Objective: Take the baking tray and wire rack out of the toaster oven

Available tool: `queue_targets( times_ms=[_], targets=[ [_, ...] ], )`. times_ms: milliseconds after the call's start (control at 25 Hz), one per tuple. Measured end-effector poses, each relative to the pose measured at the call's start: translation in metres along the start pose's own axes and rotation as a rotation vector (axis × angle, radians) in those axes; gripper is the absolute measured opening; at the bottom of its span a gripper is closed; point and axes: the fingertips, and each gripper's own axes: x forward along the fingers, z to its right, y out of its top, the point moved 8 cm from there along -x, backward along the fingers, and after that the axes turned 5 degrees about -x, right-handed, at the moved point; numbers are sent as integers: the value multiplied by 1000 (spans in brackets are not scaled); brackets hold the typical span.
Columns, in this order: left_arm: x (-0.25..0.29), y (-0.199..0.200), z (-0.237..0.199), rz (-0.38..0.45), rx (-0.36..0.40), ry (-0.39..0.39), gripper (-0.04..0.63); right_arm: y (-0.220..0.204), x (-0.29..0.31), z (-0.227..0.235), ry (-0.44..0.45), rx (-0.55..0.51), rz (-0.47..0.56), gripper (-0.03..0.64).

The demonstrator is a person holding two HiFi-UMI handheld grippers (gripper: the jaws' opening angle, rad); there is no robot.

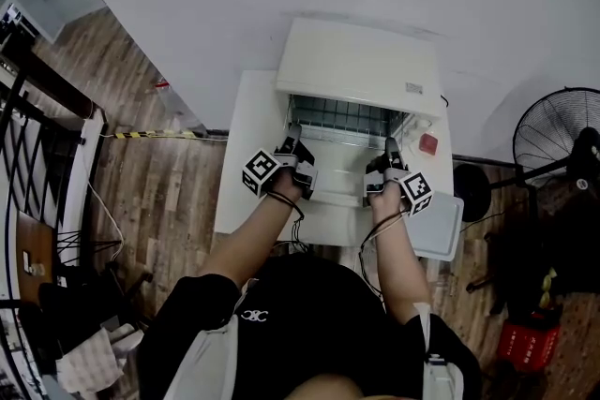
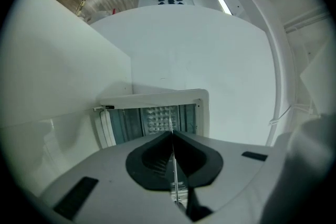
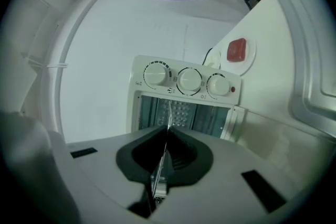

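A white toaster oven (image 1: 361, 66) stands on a white table (image 1: 246, 155) with its door (image 1: 337, 218) dropped open toward me. A dark metal grid, the wire rack (image 1: 347, 119), sticks out of the oven's mouth. My left gripper (image 1: 292, 148) is shut on the rack's front left edge and my right gripper (image 1: 390, 152) on its front right edge. In the left gripper view the rack (image 2: 172, 122) shows edge-on as a thin shiny strip pinched in the gripper (image 2: 172, 137). The right gripper view shows the same strip (image 3: 168, 112) in that gripper (image 3: 167, 132). I cannot tell whether a tray lies beneath.
A small red object (image 1: 428, 143) lies on the table right of the oven. A grey flat panel (image 1: 442, 225) overhangs the table's right front corner. A standing fan (image 1: 562, 131) is on the floor to the right. The oven's three knobs (image 3: 189, 80) show in the right gripper view.
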Motion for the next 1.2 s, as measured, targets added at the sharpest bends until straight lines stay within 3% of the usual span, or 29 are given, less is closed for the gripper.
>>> queue_targets(
  times_ms=[320, 1200],
  targets=[
    [-28, -9, 2, -19, 38, 0, 17, -4, -28, 1, 6, -11, -23, 6],
    [-109, -42, -5, 18, 56, -20, 17, -6, -97, 6, 56, -39, -133, 5]
  ],
)
